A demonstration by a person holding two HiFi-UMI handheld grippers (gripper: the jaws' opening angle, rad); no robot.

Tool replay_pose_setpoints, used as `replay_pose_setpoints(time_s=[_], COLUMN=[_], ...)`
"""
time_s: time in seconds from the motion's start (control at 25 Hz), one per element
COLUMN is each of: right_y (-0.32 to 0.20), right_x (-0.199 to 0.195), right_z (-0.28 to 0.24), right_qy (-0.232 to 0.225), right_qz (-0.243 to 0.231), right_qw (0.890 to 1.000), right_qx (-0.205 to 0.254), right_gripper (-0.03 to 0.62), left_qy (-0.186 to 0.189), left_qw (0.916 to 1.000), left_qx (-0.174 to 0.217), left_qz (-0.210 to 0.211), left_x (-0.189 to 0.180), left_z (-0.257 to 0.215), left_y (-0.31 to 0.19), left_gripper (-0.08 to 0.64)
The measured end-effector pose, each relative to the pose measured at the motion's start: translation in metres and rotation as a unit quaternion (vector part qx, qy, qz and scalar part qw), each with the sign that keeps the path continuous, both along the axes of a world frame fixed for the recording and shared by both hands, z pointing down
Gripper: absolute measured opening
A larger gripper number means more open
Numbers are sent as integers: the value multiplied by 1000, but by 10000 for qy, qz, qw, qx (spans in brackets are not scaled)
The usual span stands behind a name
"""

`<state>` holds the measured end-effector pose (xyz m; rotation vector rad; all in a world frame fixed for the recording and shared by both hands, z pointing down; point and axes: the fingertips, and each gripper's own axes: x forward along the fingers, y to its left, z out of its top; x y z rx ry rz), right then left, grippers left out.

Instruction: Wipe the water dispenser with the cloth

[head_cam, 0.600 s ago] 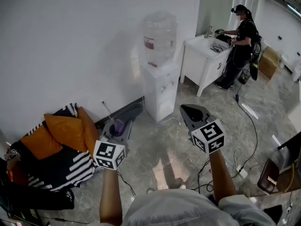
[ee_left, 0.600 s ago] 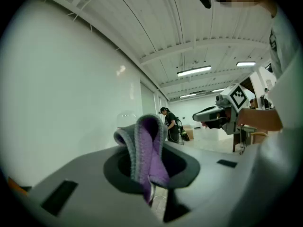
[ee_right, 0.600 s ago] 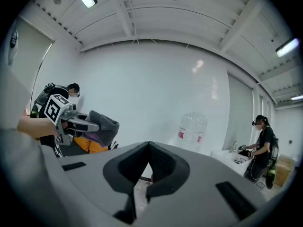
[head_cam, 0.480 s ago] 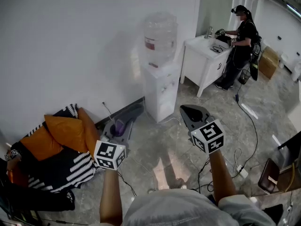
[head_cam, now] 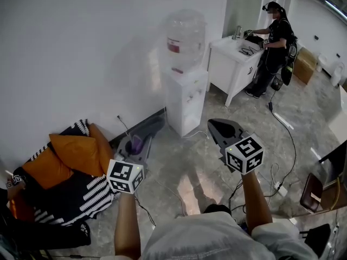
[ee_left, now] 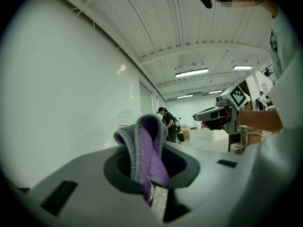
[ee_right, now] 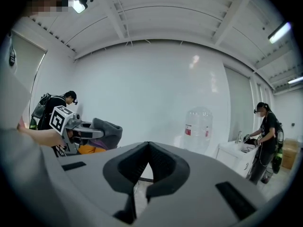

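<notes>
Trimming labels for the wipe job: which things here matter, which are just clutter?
Job: cloth, clamped in the left gripper; water dispenser with its bottle; right gripper, shut and empty.

Lying about: orange cushion, striped fabric, white sink cabinet, second person.

Right tool [head_cam: 218, 128] slightly farther right

Open floor [head_cam: 181, 164] before the water dispenser [head_cam: 185, 99]; wall [head_cam: 81, 53] behind it, white cabinet [head_cam: 230, 72] near one side.
</notes>
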<state>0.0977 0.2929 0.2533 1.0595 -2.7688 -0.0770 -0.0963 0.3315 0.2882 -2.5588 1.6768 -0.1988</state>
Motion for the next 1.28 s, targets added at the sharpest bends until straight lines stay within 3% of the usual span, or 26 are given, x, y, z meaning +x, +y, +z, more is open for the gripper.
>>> replay_pose_setpoints(time_s=[0.28, 0.6, 0.8, 1.28], right_y=[-17, -78, -142, -327], right_x=[-14, -22, -16, 13], right_z=[7, 15, 26, 17], right_qy=[61, -22, 89, -235], right_qz=[120, 24, -146, -812], right_qw=[9999, 10000, 9999, 9963], right_qx=[-11, -19, 23, -134], right_gripper=[14, 14, 14, 14], left_qy=[113, 101, 124, 441], left_qw=[9999, 9988, 9975, 9894], left_qx=[-61, -260, -322, -430], left_qz=[-104, -409, -614, -1314], left_x=[-24, -38, -32, -3], left_z=[8, 21, 25, 17], left_y=[-11, -59, -118, -280], left_gripper=[72, 74, 74, 74])
